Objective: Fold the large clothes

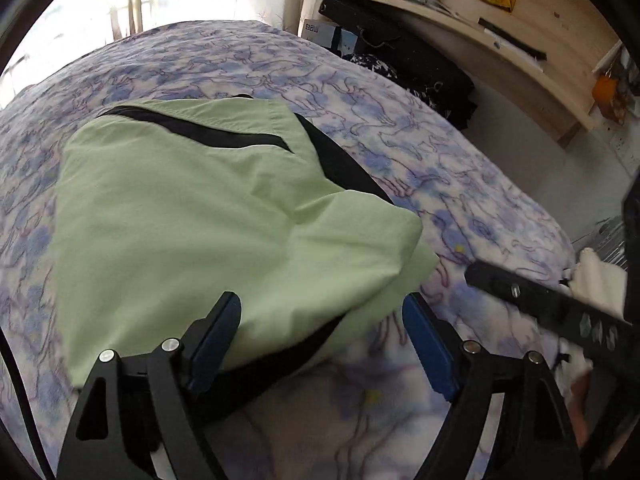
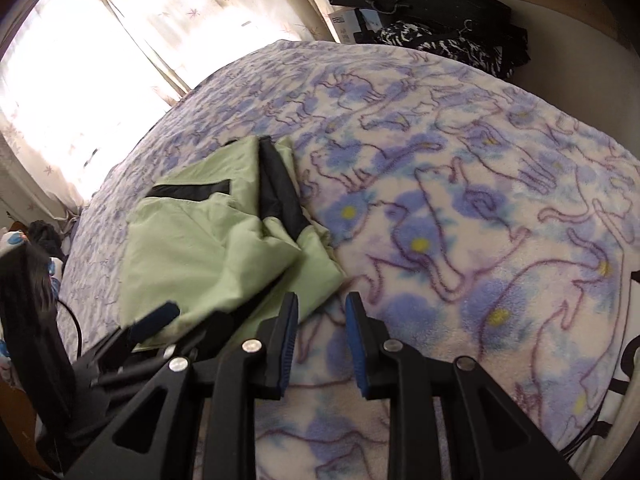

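Observation:
A light green garment with black trim [image 1: 192, 208] lies folded in a loose bundle on the blue flowered blanket [image 1: 400, 128]. My left gripper [image 1: 322, 318] hangs over the garment's near edge, its jaws wide open. The green cloth and a black strip lie between the fingers, and the pads do not press on them. In the right wrist view the same garment [image 2: 208, 240] sits to the left. My right gripper [image 2: 322, 314] is over bare blanket [image 2: 460, 200] just right of the garment, its jaws a little apart with nothing between them. The left gripper's blue pad [image 2: 156, 320] rests at the cloth's near corner.
A wooden shelf [image 1: 460, 12] with boxes and a yellow cloth runs along the far right wall. Black bags [image 1: 420, 64] are stacked beside the bed. A bright curtained window [image 2: 80, 60] is behind the bed. The bed's right edge [image 1: 560, 232] drops off close to the right gripper [image 1: 520, 292].

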A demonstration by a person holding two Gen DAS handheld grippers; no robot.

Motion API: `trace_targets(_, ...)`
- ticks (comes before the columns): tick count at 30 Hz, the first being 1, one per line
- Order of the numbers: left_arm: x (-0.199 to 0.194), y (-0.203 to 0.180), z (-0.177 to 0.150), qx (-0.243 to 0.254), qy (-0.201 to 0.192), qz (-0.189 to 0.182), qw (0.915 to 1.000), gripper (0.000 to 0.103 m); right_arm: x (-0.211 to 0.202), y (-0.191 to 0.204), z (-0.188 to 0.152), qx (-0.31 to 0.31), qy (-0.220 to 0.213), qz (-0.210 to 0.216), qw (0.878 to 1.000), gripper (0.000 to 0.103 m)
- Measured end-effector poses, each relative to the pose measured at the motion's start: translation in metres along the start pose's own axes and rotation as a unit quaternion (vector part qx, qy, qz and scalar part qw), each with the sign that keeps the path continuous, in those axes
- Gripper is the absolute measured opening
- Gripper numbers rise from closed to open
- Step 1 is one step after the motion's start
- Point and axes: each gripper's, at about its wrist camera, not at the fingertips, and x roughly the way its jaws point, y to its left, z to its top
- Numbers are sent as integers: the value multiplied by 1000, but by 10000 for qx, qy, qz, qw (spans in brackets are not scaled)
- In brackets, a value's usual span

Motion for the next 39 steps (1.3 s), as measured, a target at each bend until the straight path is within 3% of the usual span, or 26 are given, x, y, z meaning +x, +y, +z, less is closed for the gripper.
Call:
trace_targets(2, -20, 19, -5, -255, -104, 62, 9996, 83, -4, 9, 8, -83, -12, 157, 9998, 28)
trace_targets(6, -45, 77, -13, -947, -193, 543, 9938, 83, 3, 30, 33, -276, 196, 545, 9979, 38)
trace_targets(9, -49, 121, -19, -1484, -71, 891, 9849, 83, 29, 42, 53, -450, 589, 692, 9948, 40)
trace_targets(12, -53, 153, -28, -1929, -19, 861, 9774, 83, 63, 43, 67, -656, 1139, 518, 9900, 40)
trace_targets(16, -50, 170, -35, -2147, 29, 796, 9734, 83, 92, 41, 70, -864, 1759, 737, 9778, 40)
trace_targets(22, -35, 167, -33, -2150, 75, 720, 9739, 83, 120, 52, 71, -1145, 2168, 1147, 9627, 40)
trace_targets(23, -32, 164, -31, -2157, 76, 700, 9739, 83, 127, 53, 70, -1132, 2194, 1119, 9626, 38)
trace_targets(25, -29, 163, -28, -2175, 82, 659, 9738, 83, 136, 52, 69, -1200, 2196, 893, 9640, 11)
trace_targets(27, -29, 161, -24, -2136, 80, 711, 9743, 83, 124, 51, 69, -1176, 2000, 899, 9685, 10)
trace_targets(31, -38, 153, -19, -1883, -77, 848, 9784, 83, 58, 54, 73, -1457, 1110, 918, 9788, 5)
trace_targets(34, -36, 145, -18, -1740, -108, 791, 9815, 83, 33, 47, 72, -1659, 646, 400, 9832, 0)
trace_targets(36, -25, 139, -19, -1660, 14, 790, 9829, 80, 44, 33, 73, -1578, 731, -32, 9848, 0)
trace_targets(39, -12, 134, -21, -1677, 107, 652, 9836, 80, 60, 6, 74, -1012, 1353, 529, 9842, 0)
